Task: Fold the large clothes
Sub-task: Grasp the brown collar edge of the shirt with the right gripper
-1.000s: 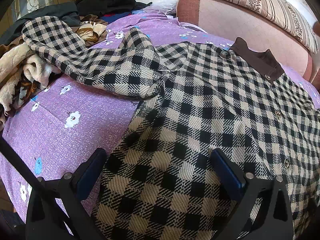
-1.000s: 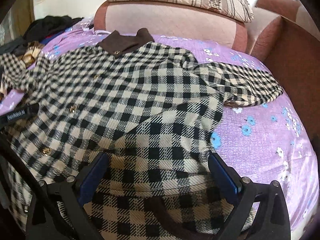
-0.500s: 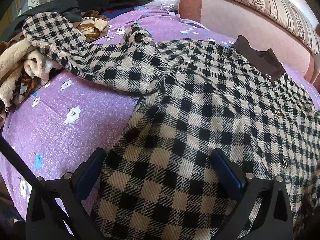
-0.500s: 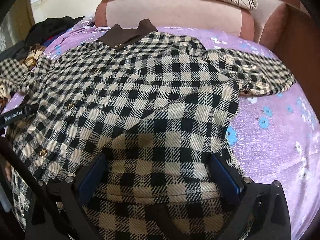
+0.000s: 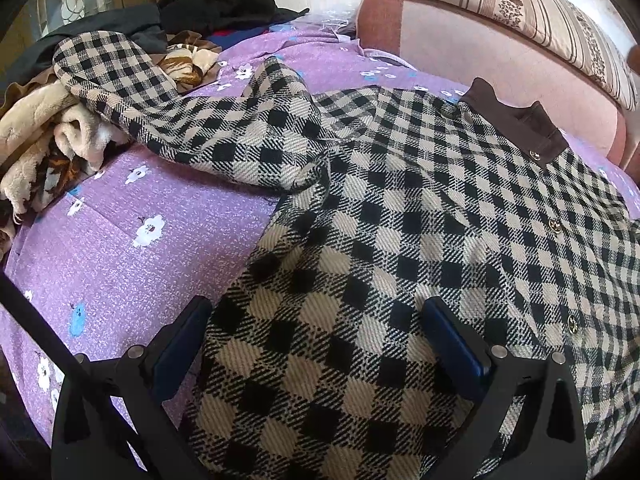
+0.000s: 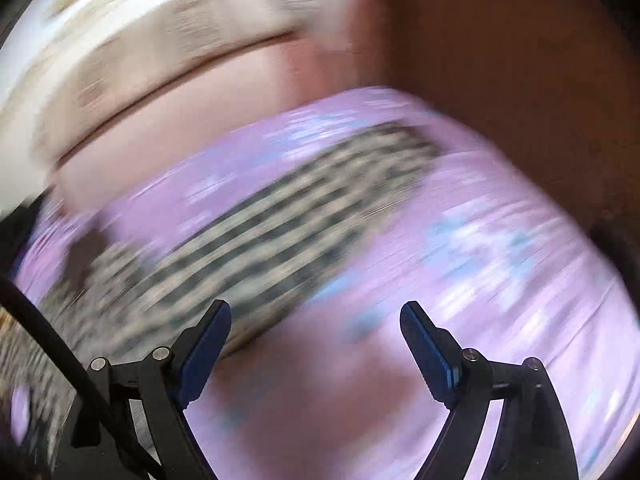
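A black-and-beige checked coat (image 5: 420,216) with a brown collar (image 5: 516,124) lies spread on a purple flowered sheet (image 5: 120,264). Its left sleeve (image 5: 168,108) stretches away to the upper left. My left gripper (image 5: 320,340) is open, its blue pads either side of the coat's lower hem area, just above the cloth. The right wrist view is heavily blurred. It shows the coat's right sleeve (image 6: 280,216) lying across the sheet (image 6: 480,280). My right gripper (image 6: 316,344) is open and empty, over the sheet beside the sleeve.
A heap of beige, brown and dark clothes (image 5: 48,144) lies at the left. A pink sofa back (image 5: 460,40) with a striped cushion (image 5: 540,8) runs behind. A brown armrest (image 6: 500,60) stands to the right.
My right gripper has swung fast to the right, off the coat's body toward its right sleeve, blurring the view. My left gripper has barely moved.
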A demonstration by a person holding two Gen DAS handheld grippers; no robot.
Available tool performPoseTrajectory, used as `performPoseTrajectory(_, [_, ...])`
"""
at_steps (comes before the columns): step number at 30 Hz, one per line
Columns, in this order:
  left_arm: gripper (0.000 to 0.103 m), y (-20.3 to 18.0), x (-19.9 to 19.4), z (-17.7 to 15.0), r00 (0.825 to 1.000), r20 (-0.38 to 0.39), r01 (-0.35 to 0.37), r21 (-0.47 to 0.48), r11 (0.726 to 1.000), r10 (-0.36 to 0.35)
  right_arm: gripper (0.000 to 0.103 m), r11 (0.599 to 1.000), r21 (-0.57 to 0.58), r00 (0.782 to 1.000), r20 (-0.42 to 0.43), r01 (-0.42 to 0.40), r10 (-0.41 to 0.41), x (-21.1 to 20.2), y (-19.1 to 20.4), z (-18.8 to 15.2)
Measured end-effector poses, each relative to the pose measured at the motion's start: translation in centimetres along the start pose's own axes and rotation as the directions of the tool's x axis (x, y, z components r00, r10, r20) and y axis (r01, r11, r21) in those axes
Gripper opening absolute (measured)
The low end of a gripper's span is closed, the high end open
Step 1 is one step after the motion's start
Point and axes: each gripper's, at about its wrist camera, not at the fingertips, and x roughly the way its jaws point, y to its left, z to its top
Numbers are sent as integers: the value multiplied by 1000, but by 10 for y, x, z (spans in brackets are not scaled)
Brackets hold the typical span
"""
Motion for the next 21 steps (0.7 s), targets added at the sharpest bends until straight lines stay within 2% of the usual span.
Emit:
performPoseTrajectory(2, [103, 0, 0, 0, 1000, 2, -2, 1, 1000, 2, 81, 996, 73, 999, -15, 50, -49, 30, -39, 27])
performPoseTrajectory(5, [103, -1, 0, 0, 1000, 6, -10, 5, 1000, 10, 81, 970, 239, 998, -41, -45, 56, 66, -76, 51])
performPoseTrajectory(7, [103, -1, 0, 1, 1000, 6, -13, 7, 1000, 13, 81, 953, 288, 992, -45, -99, 116, 90, -78, 64])
performPoseTrajectory(10, [103, -1, 1, 2, 1000, 6, -17, 9, 1000, 17, 79, 958, 273, 995, -19, -85, 94, 112, -60, 86])
performPoseTrajectory(12, [103, -1, 1, 2, 1000, 6, -15, 9, 1000, 15, 35, 953, 285, 993, -18, -103, 112, 120, -53, 96])
performPoseTrajectory(13, [103, -1, 1, 2, 1000, 6, -15, 8, 1000, 15, 5, 945, 301, 989, -34, -128, 145, 125, -54, 101])
performPoseTrajectory(14, [103, -1, 1, 2, 1000, 6, -15, 8, 1000, 15, 6, 930, 326, 980, -44, -168, 192, 126, -56, 104])
performPoseTrajectory(15, [103, -1, 1, 2, 1000, 6, -15, 8, 1000, 15, 5, 926, 329, 978, -21, -188, 206, 120, -57, 107])
performPoseTrajectory(18, [103, -1, 1, 1, 1000, 5, -13, 7, 1000, 13, 4, 943, 302, 990, 44, -139, 131, 84, -72, 113])
performPoseTrajectory(21, [103, 1, 2, 2, 1000, 3, -6, 3, 1000, 6, 4, 911, 409, 997, 77, -50, 21, 54, -117, 110])
